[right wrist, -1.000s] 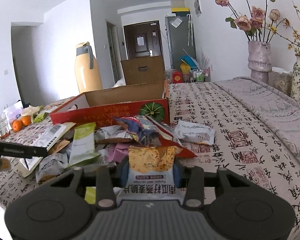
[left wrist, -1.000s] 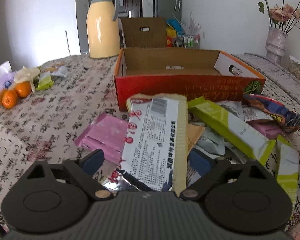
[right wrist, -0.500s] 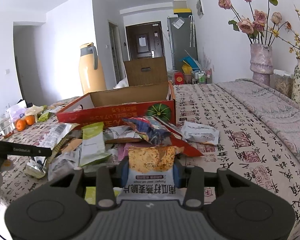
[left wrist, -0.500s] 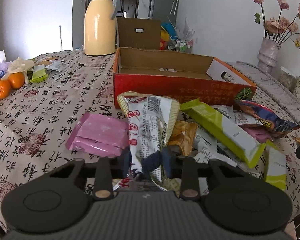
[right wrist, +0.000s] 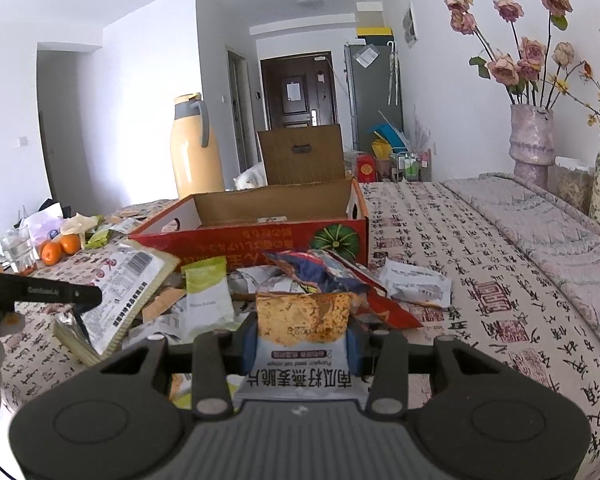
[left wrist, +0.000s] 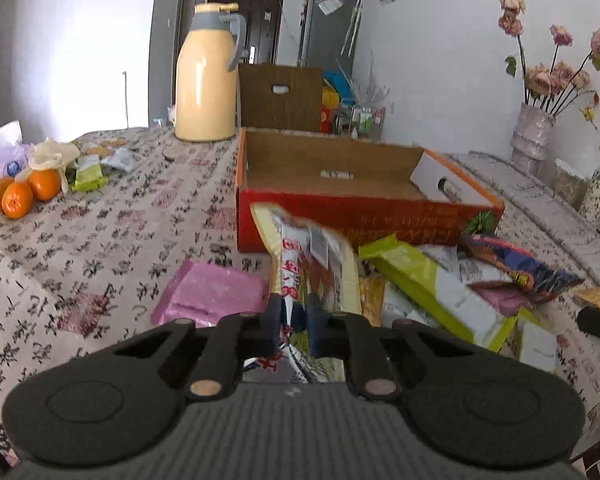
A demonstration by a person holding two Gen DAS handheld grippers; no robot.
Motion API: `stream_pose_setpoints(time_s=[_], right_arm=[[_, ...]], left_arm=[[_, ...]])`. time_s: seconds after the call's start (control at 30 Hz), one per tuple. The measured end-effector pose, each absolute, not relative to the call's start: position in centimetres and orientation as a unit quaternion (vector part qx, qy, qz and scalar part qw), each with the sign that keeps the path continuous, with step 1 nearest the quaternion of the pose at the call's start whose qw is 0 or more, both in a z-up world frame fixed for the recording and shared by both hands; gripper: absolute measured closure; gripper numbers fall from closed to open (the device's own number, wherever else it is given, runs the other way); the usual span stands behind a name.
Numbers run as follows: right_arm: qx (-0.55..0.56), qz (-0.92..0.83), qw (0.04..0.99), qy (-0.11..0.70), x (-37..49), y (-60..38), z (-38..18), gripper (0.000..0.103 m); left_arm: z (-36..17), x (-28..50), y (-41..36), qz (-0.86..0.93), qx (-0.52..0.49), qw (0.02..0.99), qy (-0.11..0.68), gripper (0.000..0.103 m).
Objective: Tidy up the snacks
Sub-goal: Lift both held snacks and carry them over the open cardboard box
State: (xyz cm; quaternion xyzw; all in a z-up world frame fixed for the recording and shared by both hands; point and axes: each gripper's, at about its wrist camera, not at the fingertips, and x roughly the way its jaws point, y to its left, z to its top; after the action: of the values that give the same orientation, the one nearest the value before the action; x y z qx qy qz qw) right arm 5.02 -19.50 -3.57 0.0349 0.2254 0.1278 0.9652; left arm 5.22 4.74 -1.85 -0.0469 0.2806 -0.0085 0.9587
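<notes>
Box: red carton at 12 o'clock looks empty, floor partly hidden.
Left gripper: clamped on white packet.
Right gripper: clamped on pumpkin-seed crisp bag.
Left: snack pile unsorted.

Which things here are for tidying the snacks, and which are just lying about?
For the job:
- red box, open
- white snack packet in the left hand-held gripper
- orange snack packet in the right hand-held gripper
- green packet and pink packet in the pile

Just lying about:
- yellow flask
- oranges
- vase of flowers
- glass
</notes>
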Motion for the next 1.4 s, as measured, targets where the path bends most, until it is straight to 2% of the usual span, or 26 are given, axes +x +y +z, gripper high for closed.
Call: stream_pose_setpoints(time_s=[0.13, 0.27, 0.4, 0.47, 0.5, 0.53, 0.57, 0.6, 0.63, 0.9, 0.93, 1.03, 1.1, 1.17, 1.23, 1.4], right_arm=[[0.033, 0.132, 0.966, 0.221, 5.3, -19.1, -3.2, 0.062], [0.032, 0.136, 0.966, 0.219, 5.6, -18.7, -3.0, 0.062], [0.033, 0.140, 0.966, 0.216, 5.8, -18.4, -2.8, 0.062], [0.032, 0.142, 0.965, 0.218, 5.9, -18.3, -2.9, 0.062], [0.033, 0.142, 0.965, 0.220, 5.9, -18.3, -3.0, 0.062], [0.033, 0.142, 0.964, 0.221, 5.9, -18.3, -3.1, 0.062], [0.034, 0.142, 0.964, 0.223, 5.9, -18.3, -3.2, 0.062], [0.035, 0.141, 0.964, 0.224, 6.0, -18.3, -3.3, 0.062], [0.036, 0.141, 0.963, 0.225, 6.0, -18.4, -3.4, 0.062], [0.042, 0.141, 0.960, 0.237, 6.6, -18.6, -4.1, 0.062], [0.043, 0.141, 0.960, 0.239, 6.6, -18.6, -4.3, 0.062], [0.045, 0.142, 0.959, 0.242, 6.7, -18.7, -4.5, 0.062], [0.046, 0.143, 0.958, 0.242, 6.8, -18.7, -4.6, 0.062], [0.048, 0.144, 0.958, 0.242, 6.8, -18.8, -4.6, 0.062], [0.050, 0.145, 0.958, 0.243, 6.8, -18.9, -4.7, 0.062], [0.051, 0.148, 0.958, 0.240, 6.5, -18.8, -4.6, 0.062]], left_arm=[[-0.9, 4.9, 4.8, -0.011, -0.047, 0.963, 0.264, 0.094], [-0.3, 5.0, 4.8, -0.013, -0.049, 0.966, 0.255, 0.102], [-0.3, 5.3, 4.7, -0.012, -0.051, 0.965, 0.258, 0.101], [-1.0, 5.8, 4.8, -0.010, -0.054, 0.961, 0.273, 0.096], [-1.4, 6.1, 4.8, -0.011, -0.055, 0.957, 0.284, 0.088], [-1.9, 6.5, 4.8, -0.013, -0.058, 0.953, 0.298, 0.060], [-2.2, 6.7, 4.8, -0.007, -0.061, 0.950, 0.307, 0.022], [-2.6, 6.9, 4.7, 0.005, -0.060, 0.948, 0.314, 0.010], [-2.9, 6.9, 4.5, 0.013, -0.054, 0.948, 0.315, 0.003], [-4.7, 8.1, 2.8, -0.004, -0.030, 0.936, 0.349, 0.005], [-4.8, 8.2, 2.6, -0.004, -0.026, 0.936, 0.351, 0.010], [-5.0, 8.4, 2.3, -0.013, -0.028, 0.933, 0.358, 0.035], [-5.0, 8.3, 2.2, -0.017, -0.030, 0.932, 0.360, 0.042], [-4.9, 8.1, 2.1, -0.021, -0.028, 0.934, 0.357, 0.056], [-4.7, 7.9, 2.2, -0.026, -0.031, 0.935, 0.353, 0.066], [-4.4, 7.7, 2.3, -0.024, -0.034, 0.936, 0.349, 0.069]])
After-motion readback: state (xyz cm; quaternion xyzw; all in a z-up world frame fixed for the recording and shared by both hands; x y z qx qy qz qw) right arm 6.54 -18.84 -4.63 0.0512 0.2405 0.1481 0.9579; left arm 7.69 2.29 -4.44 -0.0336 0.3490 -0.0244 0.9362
